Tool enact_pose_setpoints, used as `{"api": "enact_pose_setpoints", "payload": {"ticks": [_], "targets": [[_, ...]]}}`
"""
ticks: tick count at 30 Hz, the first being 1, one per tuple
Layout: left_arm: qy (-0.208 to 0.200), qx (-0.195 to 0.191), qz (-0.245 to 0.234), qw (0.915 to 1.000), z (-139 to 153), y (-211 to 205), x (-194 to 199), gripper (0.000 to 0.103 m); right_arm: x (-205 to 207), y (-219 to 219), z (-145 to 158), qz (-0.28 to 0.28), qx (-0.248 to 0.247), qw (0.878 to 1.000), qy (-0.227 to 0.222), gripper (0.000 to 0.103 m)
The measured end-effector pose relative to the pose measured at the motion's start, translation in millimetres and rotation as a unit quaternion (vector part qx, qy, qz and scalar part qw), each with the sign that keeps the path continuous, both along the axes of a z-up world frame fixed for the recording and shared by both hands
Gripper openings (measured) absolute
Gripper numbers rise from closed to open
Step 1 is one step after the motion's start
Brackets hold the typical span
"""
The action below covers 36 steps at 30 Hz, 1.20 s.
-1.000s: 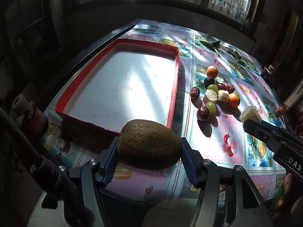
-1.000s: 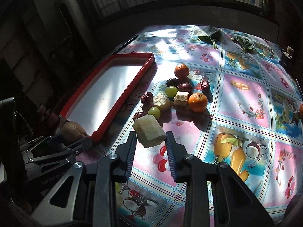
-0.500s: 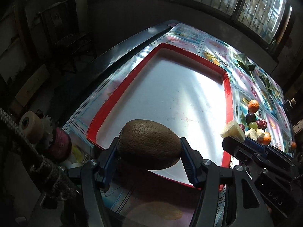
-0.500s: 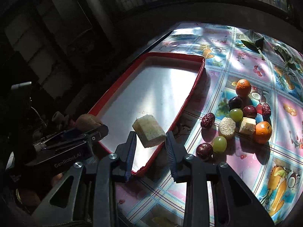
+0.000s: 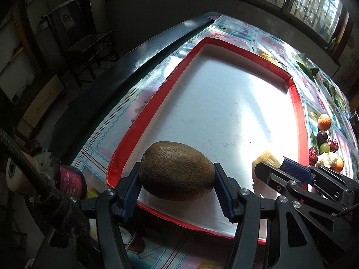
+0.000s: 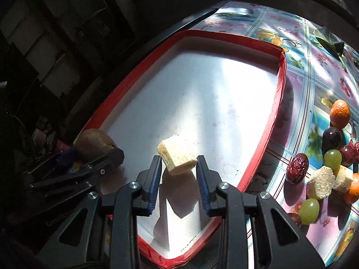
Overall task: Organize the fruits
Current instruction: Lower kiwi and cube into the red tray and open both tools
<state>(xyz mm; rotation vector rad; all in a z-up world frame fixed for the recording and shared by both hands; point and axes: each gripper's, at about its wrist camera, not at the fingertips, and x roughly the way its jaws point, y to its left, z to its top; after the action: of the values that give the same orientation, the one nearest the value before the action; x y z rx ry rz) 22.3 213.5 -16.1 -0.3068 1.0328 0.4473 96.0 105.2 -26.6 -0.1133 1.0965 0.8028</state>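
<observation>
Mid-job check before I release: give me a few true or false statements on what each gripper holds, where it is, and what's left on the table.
1. The left gripper holds a brown kiwi in its jaws. True.
2. The right gripper is empty. False: it grips a pale sugarcane chunk.
3. Both grippers are over the red tray. True.
4. The tray already holds several grapes. False: nothing lies in it.
5. An orange sits on the tablecloth outside the tray. True.
</observation>
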Motion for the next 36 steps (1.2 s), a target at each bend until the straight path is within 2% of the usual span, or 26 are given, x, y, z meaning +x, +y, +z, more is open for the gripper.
{"api": "enact_pose_setpoints", "payload": {"ticks": [4, 9, 12, 14, 16, 19, 23, 31, 36], "targets": [[0.008, 0.002, -0.005, 1.0, -1, 2, 5, 0.062, 0, 2, -1, 0.006, -0.013, 1.0, -0.013, 0.034], [0.011, -0.019, 0.001, 0.9998, 1, 6, 3, 0.063, 1, 3, 1, 0.011, -0.015, 1.0, -0.012, 0.037], [-0.01, -0.018, 0.015, 0.9997, 13, 4, -5, 0.064, -2, -4, 8, 0.007, -0.012, 1.0, -0.019, 0.053], [-0.031, -0.016, 0.013, 0.9993, 25, 0, -11, 0.067, -6, -14, 15, 0.005, 0.001, 1.0, -0.022, 0.057], [-0.048, -0.01, 0.01, 0.9987, 35, -6, -16, 0.072, -12, -30, 24, -0.005, 0.018, 1.0, -0.025, 0.057], [-0.059, -0.007, -0.005, 0.9982, 44, -21, -18, 0.072, -20, -66, 35, -0.03, 0.047, 0.998, -0.027, 0.058], [-0.059, -0.009, -0.032, 0.9977, 47, -50, -16, 0.072, -29, -114, 43, -0.072, 0.059, 0.995, -0.034, 0.059], [-0.05, -0.015, -0.099, 0.9937, 47, -115, -13, 0.073, -26, -213, 31, -0.172, 0.053, 0.983, -0.034, 0.058], [-0.041, -0.017, -0.128, 0.9908, 43, -144, -12, 0.073, -33, -255, 22, -0.216, 0.052, 0.975, -0.031, 0.058]]}}
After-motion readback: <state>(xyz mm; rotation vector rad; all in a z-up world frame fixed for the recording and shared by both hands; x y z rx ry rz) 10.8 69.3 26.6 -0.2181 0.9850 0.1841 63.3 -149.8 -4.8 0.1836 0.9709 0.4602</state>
